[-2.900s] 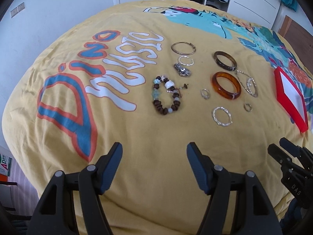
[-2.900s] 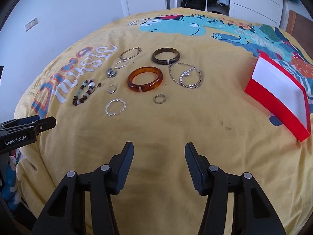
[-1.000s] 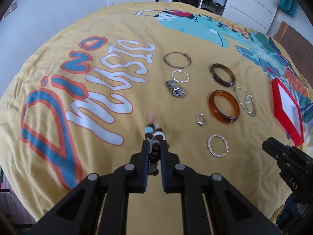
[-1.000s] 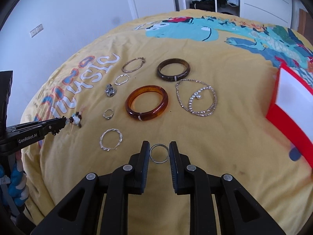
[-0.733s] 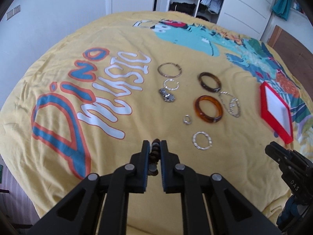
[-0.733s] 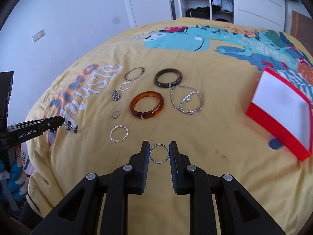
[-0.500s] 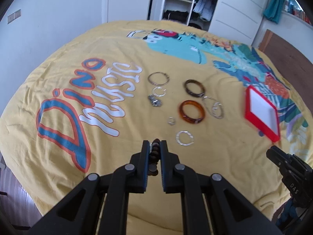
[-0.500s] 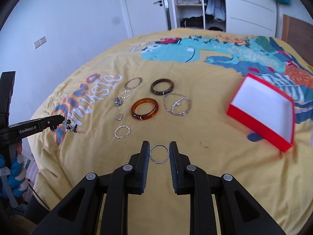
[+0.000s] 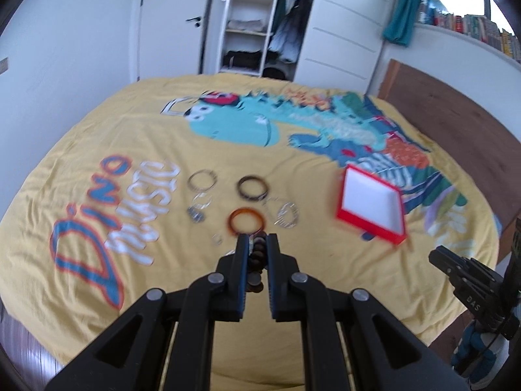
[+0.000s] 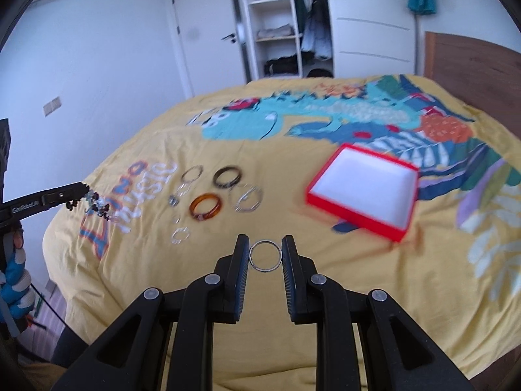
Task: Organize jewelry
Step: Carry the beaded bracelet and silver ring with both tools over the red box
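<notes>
My left gripper (image 9: 257, 239) is shut on a beaded bracelet (image 9: 256, 260) of brown beads and holds it high above the bed; the bracelet also hangs from it in the right wrist view (image 10: 94, 203). My right gripper (image 10: 265, 244) is shut on a thin silver ring (image 10: 265, 255), also raised. A red box (image 10: 361, 192) with a white inside lies open on the yellow bedspread, to the right of the gripper; it also shows in the left wrist view (image 9: 373, 208). On the bedspread lie an amber bangle (image 10: 205, 207), a dark bangle (image 10: 227, 177) and several silver rings and chains.
The yellow dinosaur bedspread (image 9: 136, 293) covers the whole bed. A wooden headboard (image 10: 472, 75) stands at the right. A white wardrobe with open shelves (image 10: 280, 26) and a door stand behind the bed. The right gripper shows at the lower right of the left wrist view (image 9: 469, 280).
Both grippers have risen and tilted up with their loads, so the bed looks smaller and the room behind has come into view. The jewelry on the bed has not moved.
</notes>
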Motion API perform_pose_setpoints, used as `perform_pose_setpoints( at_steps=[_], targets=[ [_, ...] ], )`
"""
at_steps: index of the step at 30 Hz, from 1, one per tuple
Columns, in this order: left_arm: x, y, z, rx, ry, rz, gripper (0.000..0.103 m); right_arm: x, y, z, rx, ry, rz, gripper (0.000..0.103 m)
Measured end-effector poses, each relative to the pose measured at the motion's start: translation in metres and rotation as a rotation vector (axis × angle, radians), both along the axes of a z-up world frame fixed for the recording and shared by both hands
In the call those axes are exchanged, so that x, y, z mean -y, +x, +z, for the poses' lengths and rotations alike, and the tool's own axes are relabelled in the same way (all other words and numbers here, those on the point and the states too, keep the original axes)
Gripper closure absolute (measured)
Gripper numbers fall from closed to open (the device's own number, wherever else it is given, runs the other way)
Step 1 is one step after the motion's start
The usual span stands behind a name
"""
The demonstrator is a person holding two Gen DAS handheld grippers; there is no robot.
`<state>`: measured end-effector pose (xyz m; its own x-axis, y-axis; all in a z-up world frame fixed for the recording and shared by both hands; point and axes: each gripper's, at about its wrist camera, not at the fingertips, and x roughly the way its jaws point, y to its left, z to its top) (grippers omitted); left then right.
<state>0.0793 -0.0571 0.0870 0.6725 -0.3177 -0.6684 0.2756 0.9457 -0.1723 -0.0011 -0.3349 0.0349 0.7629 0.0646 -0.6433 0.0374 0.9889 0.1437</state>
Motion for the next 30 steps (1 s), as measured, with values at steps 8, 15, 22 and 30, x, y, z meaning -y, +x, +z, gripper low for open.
perform_pose_setpoints(
  at_steps=[8, 15, 22, 30],
  targets=[
    [0.063, 0.040, 0.043, 0.040, -0.002, -0.092, 0.093, 0.050, 0.032, 0.035, 0.038, -0.007, -0.054, 0.083],
    [0.148, 0.091, 0.041, 0.010, -0.009, -0.212, 0.093, 0.110, 0.091, 0.033, 0.014, -0.021, -0.109, 0.083],
    [0.255, 0.152, -0.024, -0.101, 0.002, -0.344, 0.093, 0.171, 0.156, -0.022, -0.067, -0.023, -0.149, 0.083],
    [0.328, 0.198, -0.127, -0.239, 0.053, -0.407, 0.093, 0.214, 0.209, -0.113, -0.191, 0.003, -0.159, 0.083]
  ],
)
